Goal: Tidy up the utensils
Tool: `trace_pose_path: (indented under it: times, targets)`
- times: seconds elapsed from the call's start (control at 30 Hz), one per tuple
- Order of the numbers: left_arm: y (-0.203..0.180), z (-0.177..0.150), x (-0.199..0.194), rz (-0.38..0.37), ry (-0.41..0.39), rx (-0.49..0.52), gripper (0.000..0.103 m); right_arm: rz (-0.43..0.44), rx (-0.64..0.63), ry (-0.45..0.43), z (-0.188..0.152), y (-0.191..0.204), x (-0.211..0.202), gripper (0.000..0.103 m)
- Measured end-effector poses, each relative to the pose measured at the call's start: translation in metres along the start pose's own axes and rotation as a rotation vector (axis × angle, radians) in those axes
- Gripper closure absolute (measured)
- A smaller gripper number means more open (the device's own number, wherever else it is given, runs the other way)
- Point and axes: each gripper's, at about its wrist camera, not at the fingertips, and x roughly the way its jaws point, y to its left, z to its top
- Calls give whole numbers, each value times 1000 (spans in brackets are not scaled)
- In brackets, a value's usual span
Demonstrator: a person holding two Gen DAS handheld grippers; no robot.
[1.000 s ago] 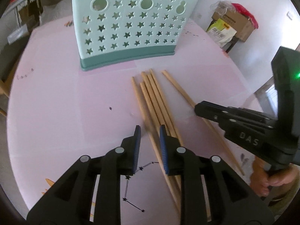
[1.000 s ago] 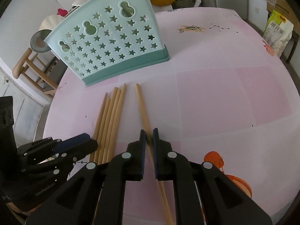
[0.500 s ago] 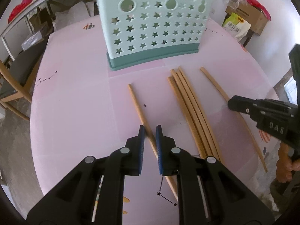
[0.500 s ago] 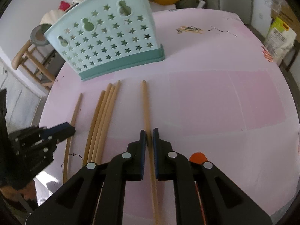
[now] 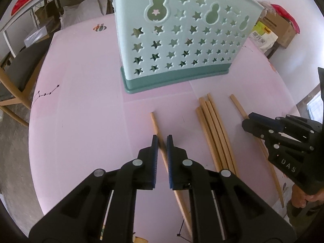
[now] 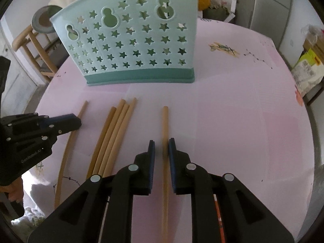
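Note:
Several wooden chopsticks lie on the pink table [image 5: 81,101]. My left gripper [image 5: 161,141] is shut on a single chopstick [image 5: 155,122] pulled off to the left of the bundle of chopsticks [image 5: 212,129]. My right gripper [image 6: 161,144] is shut on another single chopstick [image 6: 165,119], right of the bundle [image 6: 113,133]. The mint star-holed utensil holder [image 5: 182,40] stands upright beyond them; it also shows in the right wrist view [image 6: 133,40]. Each gripper shows in the other's view: the right one [image 5: 283,137] and the left one [image 6: 36,129].
A wooden chair [image 6: 34,46] stands off the table's left side. Boxes and a bag [image 5: 269,30] sit on the floor at the far right. Small printed marks dot the tablecloth [image 6: 222,47]. The table edge curves close behind both grippers.
My left gripper closed on one chopstick and drew it left, away from the bundle. My right gripper kept its hold on the other chopstick; both views came closer to the holder.

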Motion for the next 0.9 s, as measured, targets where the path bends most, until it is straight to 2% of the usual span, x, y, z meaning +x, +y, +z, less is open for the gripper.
trace_pose_path:
  times: [0.13,0.27,0.43,0.53,0.67,0.9]
  targets:
    - [2,-1,0,0,-15,-25,99,-1,26,-2,2,-3,0,95]
    - [8,-4,-4,-42,-40,-67,99,51,90,1,3,-14,-2,97]
    - [9,-8,-27,-91,-122,-91,99,95,135,-69,9,-25,-31,97]
    - [12,-10,-47,-134,-189,-116,99,109,150,-132,15,-31,-57,97]
    - [18,-14,-77,-195,-293,-149,99,142,168,-263,34,-37,-104,97]
    - [36,-17,-116,-236,-431,-191,99,170,162,-479,74,-41,-168,97]
